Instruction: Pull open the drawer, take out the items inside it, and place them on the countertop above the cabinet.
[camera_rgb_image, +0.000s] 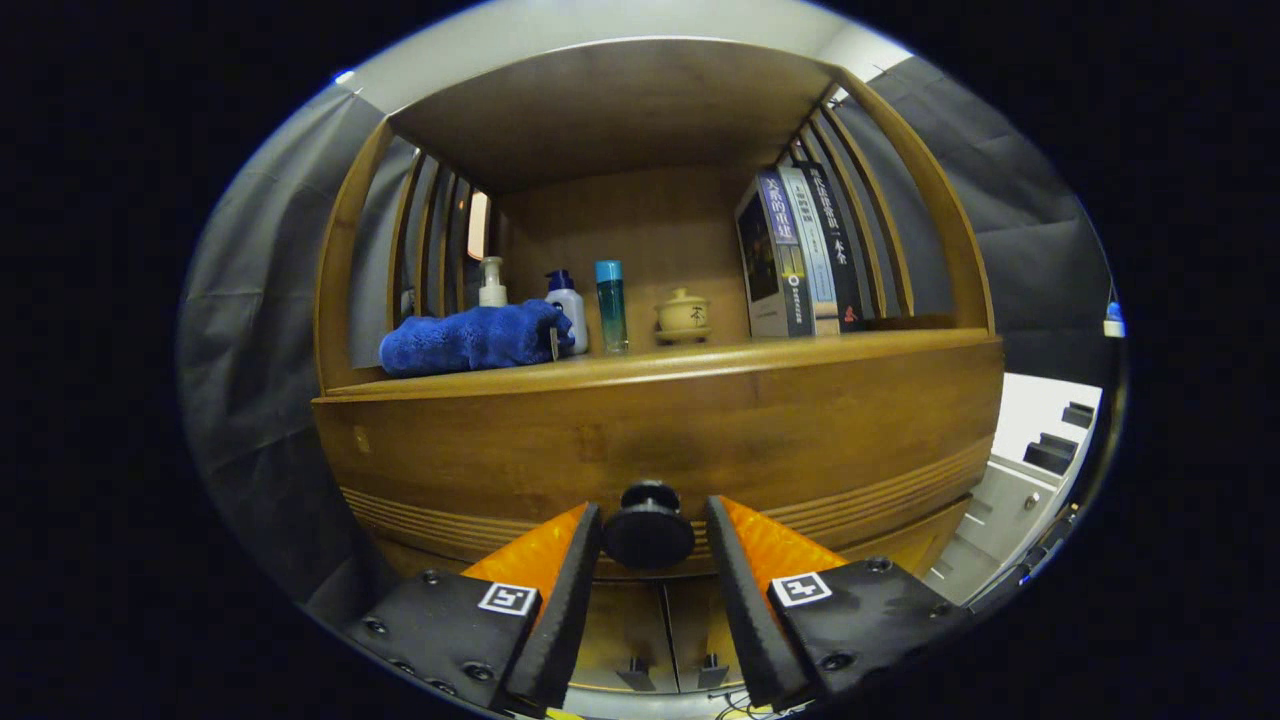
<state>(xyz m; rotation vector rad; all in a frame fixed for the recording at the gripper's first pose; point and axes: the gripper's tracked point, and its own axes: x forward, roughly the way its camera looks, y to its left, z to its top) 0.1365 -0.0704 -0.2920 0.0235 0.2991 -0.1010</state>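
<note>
Gripper view: gripper (650, 520) part open, fingers flanking drawer knob (648, 527), contact unclear.

Closed wooden drawer (660, 440), dark round knob (648, 530), countertop (700, 358) above

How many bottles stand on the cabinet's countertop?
3: a pump bottle behind the blue towel, a white bottle at the towel's end, a teal bottle beside it. The towel may hide more. The claw brackets the drawer knob.

Drawer front (660, 430) – smooth satin wood; knob (648, 527) – matt dark plastic; towel (470, 338) – fluffy cloth.
</note>
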